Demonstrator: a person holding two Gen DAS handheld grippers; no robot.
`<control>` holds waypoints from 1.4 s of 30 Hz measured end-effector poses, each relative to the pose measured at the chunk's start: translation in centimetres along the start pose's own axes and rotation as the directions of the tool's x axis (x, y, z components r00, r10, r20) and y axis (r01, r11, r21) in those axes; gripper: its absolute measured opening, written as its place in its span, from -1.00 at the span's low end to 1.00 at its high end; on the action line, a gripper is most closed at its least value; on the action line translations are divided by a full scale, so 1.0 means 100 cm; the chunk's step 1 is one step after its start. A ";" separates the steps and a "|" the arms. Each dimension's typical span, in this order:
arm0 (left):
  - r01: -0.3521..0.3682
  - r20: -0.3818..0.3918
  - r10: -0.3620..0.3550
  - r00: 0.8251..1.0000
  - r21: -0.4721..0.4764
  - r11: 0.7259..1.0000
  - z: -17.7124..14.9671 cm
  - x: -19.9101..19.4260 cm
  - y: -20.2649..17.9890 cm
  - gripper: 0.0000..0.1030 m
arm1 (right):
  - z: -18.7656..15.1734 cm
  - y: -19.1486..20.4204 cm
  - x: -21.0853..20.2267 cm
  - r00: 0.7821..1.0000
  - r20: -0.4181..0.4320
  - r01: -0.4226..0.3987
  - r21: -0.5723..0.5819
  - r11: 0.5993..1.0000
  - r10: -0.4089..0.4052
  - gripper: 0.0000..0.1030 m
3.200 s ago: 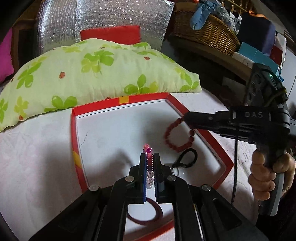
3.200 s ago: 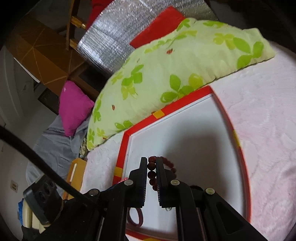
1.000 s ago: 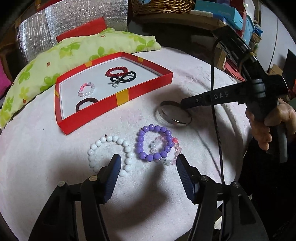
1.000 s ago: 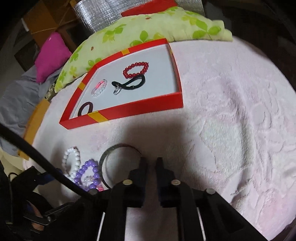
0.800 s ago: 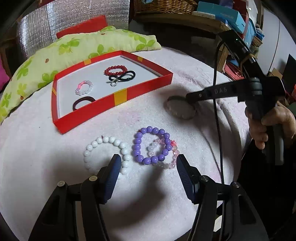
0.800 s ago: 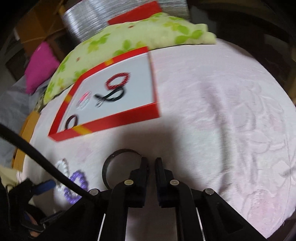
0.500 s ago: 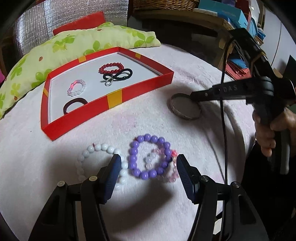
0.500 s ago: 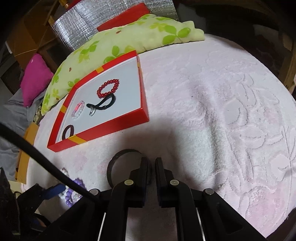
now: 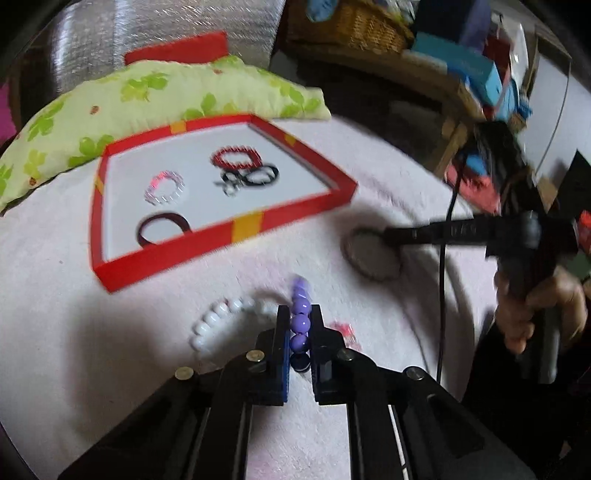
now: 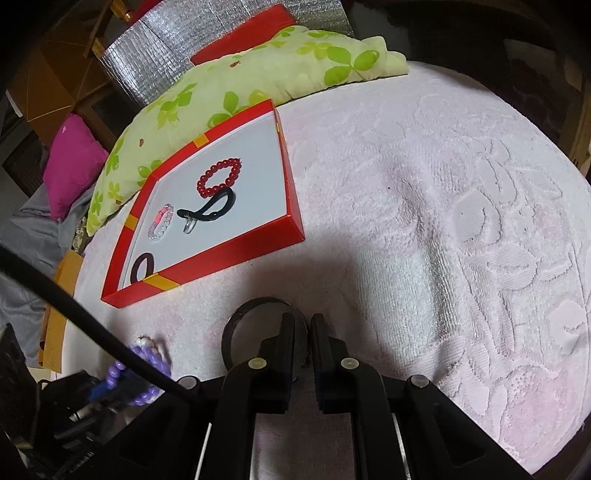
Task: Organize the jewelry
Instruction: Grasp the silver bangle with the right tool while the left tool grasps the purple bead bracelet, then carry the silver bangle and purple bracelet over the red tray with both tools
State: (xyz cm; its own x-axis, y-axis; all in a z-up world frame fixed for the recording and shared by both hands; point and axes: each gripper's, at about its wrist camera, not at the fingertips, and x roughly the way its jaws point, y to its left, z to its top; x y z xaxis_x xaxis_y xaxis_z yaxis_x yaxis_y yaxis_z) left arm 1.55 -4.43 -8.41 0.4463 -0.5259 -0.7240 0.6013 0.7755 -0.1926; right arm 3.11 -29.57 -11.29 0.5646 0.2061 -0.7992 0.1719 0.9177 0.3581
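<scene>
My left gripper [image 9: 299, 317] is shut on the purple bead bracelet [image 9: 300, 321], lifted just above the white blanket; it also shows in the right wrist view [image 10: 142, 373]. A white bead bracelet [image 9: 218, 319] and a pink bead bracelet [image 9: 343, 330] lie beside it. My right gripper [image 10: 303, 325] is shut on the rim of a dark bangle [image 10: 255, 332], which also shows in the left wrist view [image 9: 373, 254]. The red tray [image 9: 236, 230] holds a red bead bracelet [image 9: 236, 160], a black cord [image 9: 255, 177], a pink-clear bracelet [image 9: 164, 186] and a dark ring [image 9: 162, 229].
A green leaf-print pillow [image 9: 147, 96] lies behind the tray. A wicker basket [image 9: 354, 22] and boxes [image 9: 465, 62] stand on a shelf at the back right. A magenta cushion [image 10: 70, 162] lies off the blanket's left edge.
My left gripper closed on the purple bracelet and lifted it. My right gripper stays shut on the dark bangle, which shifted slightly to the right.
</scene>
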 end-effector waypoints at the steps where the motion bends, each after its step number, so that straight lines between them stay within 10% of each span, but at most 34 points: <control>1: -0.006 0.006 0.006 1.000 -0.011 1.000 0.001 -0.002 0.003 -0.81 | 0.000 0.000 0.001 1.000 -0.001 -0.002 -0.002 1.000 0.002 -0.78; 18: 0.024 0.037 -0.023 0.999 -0.029 0.999 0.004 -0.013 0.005 -0.81 | -0.005 0.017 0.010 0.999 -0.032 0.001 -0.095 0.995 -0.004 -0.54; 22: 0.028 0.062 -0.027 0.998 -0.014 0.999 0.006 -0.021 0.002 -0.81 | -0.009 0.033 0.011 0.993 0.021 0.117 -0.211 0.971 -0.115 -0.92; 30: 0.015 0.116 -0.010 0.993 -0.042 0.999 0.009 -0.040 0.014 -0.82 | -0.001 0.028 0.014 0.999 -0.033 -0.004 -0.123 0.992 0.000 -0.84; 32: 0.011 0.123 -0.004 0.992 -0.052 0.999 0.010 -0.043 0.017 -0.82 | 0.000 0.027 0.011 0.999 -0.041 -0.030 -0.102 0.994 0.026 -0.56; 35: -0.004 0.130 0.012 0.991 -0.057 0.998 0.010 -0.046 0.020 -0.81 | 0.001 0.027 0.001 0.996 -0.012 -0.084 -0.065 0.994 0.084 0.47; 42: -0.030 0.132 0.039 0.990 -0.074 0.997 0.011 -0.046 0.024 -0.81 | -0.009 0.056 -0.002 0.998 0.002 -0.068 -0.199 0.978 0.070 0.53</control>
State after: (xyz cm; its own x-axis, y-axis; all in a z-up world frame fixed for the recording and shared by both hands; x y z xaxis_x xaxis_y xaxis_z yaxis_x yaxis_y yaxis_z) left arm 1.65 -0.46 -4.81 0.5532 -0.5365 -0.6373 0.5373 0.8144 -0.2192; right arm 3.25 -24.11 -9.57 0.5765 0.2695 -0.7714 -0.0316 0.9507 0.3085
